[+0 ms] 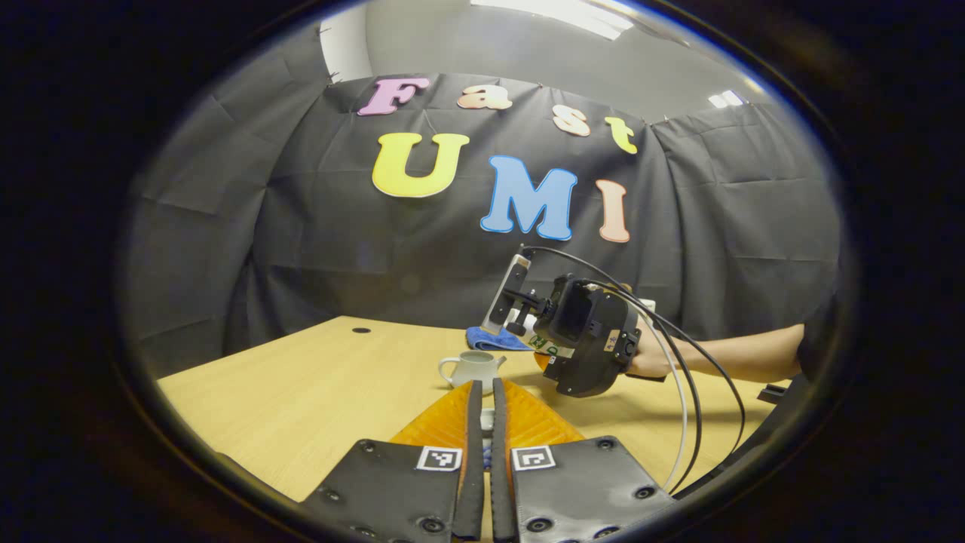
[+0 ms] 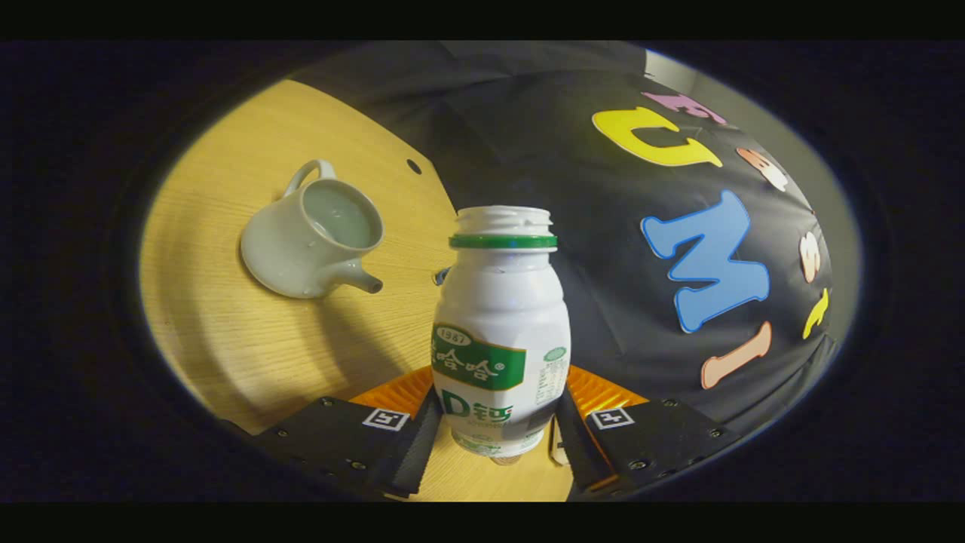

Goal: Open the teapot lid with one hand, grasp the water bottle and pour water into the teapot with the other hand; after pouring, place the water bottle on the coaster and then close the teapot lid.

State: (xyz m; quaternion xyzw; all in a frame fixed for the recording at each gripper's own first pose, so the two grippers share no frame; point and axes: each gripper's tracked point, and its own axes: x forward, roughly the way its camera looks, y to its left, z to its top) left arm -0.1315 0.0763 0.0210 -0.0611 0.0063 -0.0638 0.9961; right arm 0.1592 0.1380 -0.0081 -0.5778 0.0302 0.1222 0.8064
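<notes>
Step in hand: pouring looks close; the teapot is open and the water bottle is lifted and tilted toward it.
Right gripper [image 2: 501, 434]: clamped on the water bottle [image 2: 501, 332], 1 finger on each side of its lower body, bottom centre of the right gripper view. The bottle has no cap and its mouth points to the upper centre of the frame.
Teapot [image 2: 310, 241]: upper left of the right gripper view, on the desk [image 2: 226, 339], lid off, spout pointing right toward the bottle. It is near the bottle mouth but not under it.
Left gripper [image 1: 483, 422]: bottom centre of the left gripper view, its 2 fingers drawn almost together. Something small and pale sits between them, probably the lid, but the view is too poor to be sure.
Coaster: the blue cloth-like pad [image 1: 494, 339] behind the teapot, centre of the left gripper view, may be it.
Risk 1: water landing on the desk, if the bottle tips further before its mouth is over the teapot opening.
Risk 2: the bottle sliding in the grip as it tilts, since it is held low on a smooth body.
Risk 3: the bottle knocking the light teapot.
</notes>
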